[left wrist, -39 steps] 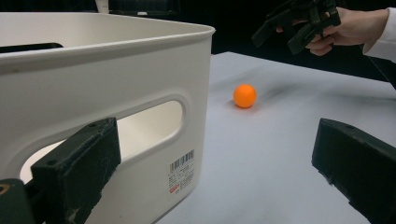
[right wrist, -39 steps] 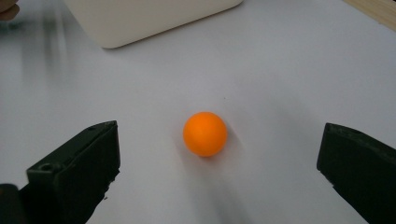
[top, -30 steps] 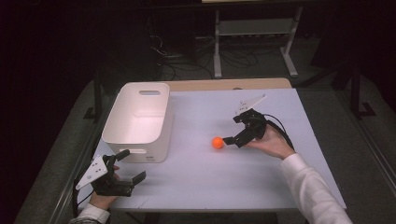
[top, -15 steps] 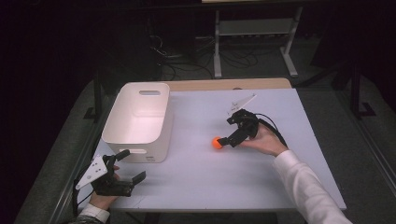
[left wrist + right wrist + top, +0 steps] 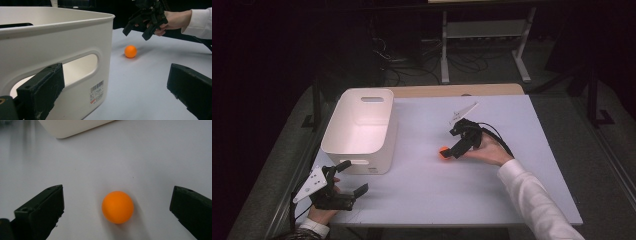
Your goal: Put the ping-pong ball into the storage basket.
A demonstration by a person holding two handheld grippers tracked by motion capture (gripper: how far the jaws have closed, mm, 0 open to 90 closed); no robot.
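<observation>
Reaching for the ball with the right gripper, jaws wide.

High view: the ball (image 5: 443,152) lies on the table (image 5: 452,200), just before the right gripper (image 5: 453,150) and well apart from the bin (image 5: 357,131); the left gripper (image 5: 349,181) rests near the front edge, jaws wide and holding nothing. Left gripper view: the ball sits free on the table, with the right gripper hanging above and behind it, apart. Right gripper view: the ball is between the jaws but a little to the right of middle. I think it is best to centre first, go low, then close slowly, because a round ball may roll away.
</observation>
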